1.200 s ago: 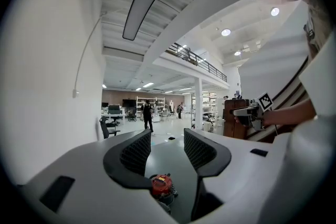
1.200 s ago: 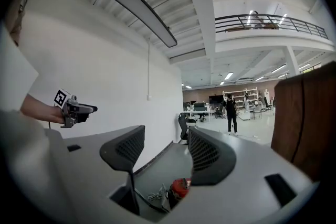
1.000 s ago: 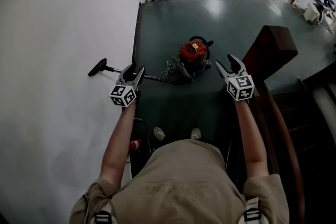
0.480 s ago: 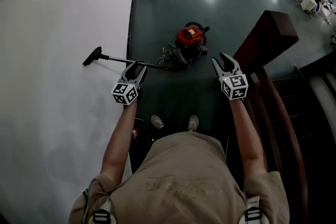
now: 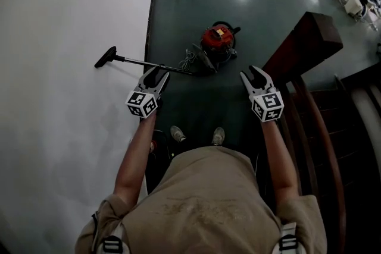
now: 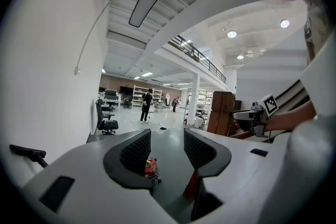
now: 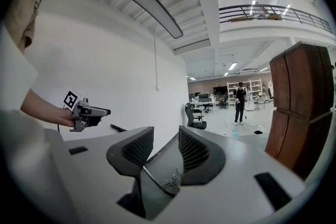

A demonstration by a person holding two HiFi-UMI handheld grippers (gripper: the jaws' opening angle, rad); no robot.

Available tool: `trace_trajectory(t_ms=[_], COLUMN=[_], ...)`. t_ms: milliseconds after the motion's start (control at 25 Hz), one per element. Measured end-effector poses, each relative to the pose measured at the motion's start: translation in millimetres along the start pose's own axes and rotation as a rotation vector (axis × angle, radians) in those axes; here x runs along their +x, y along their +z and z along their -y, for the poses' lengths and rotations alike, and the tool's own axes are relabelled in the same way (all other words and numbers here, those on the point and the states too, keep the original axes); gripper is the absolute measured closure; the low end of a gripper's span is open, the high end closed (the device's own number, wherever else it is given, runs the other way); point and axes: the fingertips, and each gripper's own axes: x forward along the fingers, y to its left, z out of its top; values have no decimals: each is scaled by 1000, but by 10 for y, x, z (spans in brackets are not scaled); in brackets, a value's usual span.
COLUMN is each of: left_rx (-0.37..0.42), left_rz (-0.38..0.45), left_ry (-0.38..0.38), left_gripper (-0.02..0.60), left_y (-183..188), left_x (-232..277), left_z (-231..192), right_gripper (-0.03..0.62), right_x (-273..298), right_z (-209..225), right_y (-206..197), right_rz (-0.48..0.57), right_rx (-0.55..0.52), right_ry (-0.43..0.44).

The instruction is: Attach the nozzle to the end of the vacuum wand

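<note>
The left gripper (image 5: 156, 73) has its jaws wide apart with nothing held; in the left gripper view (image 6: 167, 134) only the red vacuum cleaner (image 6: 151, 166) shows low in the gap, lying on the dark floor (image 5: 196, 3) well ahead of the jaws. The right gripper (image 5: 250, 72) is also empty: its jaws have just been closing and stand narrower, a clear gap left between them, and nothing in that gap but floor and a tangle of cord (image 7: 168, 182) far beyond. Both grippers are held in the air, pointing forward, side by side and well apart. On the floor below and ahead, the wand (image 5: 149, 62) runs from the vacuum cleaner (image 5: 217, 38) out to the left of the left jaws, passing just beyond their tips in the head view. The nozzle (image 5: 106, 57) lies at the wand's far end, on the white floor (image 5: 59, 98), well left of both pairs of jaws.
</note>
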Motion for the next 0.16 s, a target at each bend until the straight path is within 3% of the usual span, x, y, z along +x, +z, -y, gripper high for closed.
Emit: trace_trajectory(t_ms=[160], left_rx=[-7], left_rz=[-9], left_ry=[2], left_gripper=[391], left_y=[-40], left_x=[-7], left_z=[-12], right_gripper=[439], right_x=[-24], right_z=[-32], right_y=[-59], right_rz=[-14], right_rx=[1], right_ry=[9])
